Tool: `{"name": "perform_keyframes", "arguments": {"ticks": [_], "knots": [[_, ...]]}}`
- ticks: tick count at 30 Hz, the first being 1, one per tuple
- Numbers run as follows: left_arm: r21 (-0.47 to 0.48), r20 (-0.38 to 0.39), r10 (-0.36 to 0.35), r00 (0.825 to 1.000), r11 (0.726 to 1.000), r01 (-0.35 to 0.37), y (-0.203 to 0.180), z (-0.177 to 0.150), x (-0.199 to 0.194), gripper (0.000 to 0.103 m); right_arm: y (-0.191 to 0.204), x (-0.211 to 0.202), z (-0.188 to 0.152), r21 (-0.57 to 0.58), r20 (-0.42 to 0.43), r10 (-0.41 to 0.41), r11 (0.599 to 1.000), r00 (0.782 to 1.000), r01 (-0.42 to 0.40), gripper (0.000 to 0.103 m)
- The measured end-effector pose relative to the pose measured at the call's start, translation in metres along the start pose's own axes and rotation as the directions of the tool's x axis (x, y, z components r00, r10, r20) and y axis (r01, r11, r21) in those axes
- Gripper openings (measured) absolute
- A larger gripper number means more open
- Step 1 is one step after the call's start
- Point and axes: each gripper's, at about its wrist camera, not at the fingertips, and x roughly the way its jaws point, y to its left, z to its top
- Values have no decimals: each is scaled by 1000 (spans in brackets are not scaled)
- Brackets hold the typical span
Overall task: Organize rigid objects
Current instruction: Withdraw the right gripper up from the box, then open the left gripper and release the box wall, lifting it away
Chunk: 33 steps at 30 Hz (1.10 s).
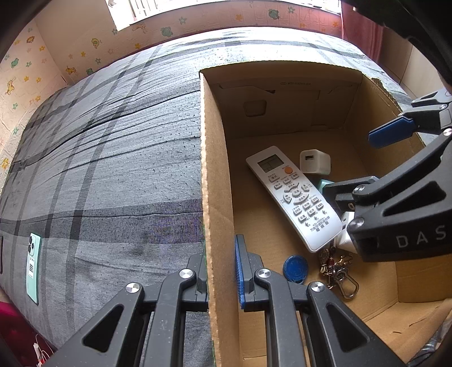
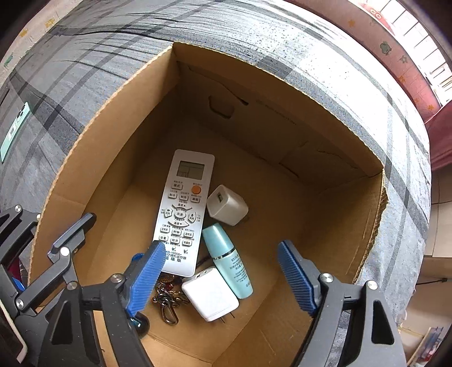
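Bright daylight from blown-out white window [image 1: 226, 8], sharp focus, heavy fisheye bending, dark vignetted corners.

White remote [image 2: 182, 214], chargers, teal bottle [image 2: 228, 258] in box [image 2: 93, 158]

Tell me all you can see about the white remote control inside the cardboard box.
The remote control is a long, flat, white plastic handset. It has a small grey screen near its far end, an orange round button below that, and rows of white keys with Chinese labels. It lies face up on the floor of the cardboard box, unheld. A white charger cube and a teal bottle lie close beside it; contact is unclear. Its near end seems to overlap a keychain.
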Motion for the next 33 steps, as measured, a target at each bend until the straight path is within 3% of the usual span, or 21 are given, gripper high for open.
{"name": "perform_keyframes", "arguments": {"ticks": [10, 18, 33], "knots": [[3, -2, 4, 1000, 1000, -4, 0, 1, -1, 14, -7, -37, -16, 44, 66, -28, 999, 997, 25, 102], [12, 1, 15, 1000, 1000, -15, -3, 0, -4, 14, -23, -66, -39, 107, 110, 0, 994, 994, -12, 102], [18, 13, 26, 1000, 999, -27, -4, -2, -12, 16, -47, -106, -113, 321, 187, -64, 947, 980, 1, 103]]}}
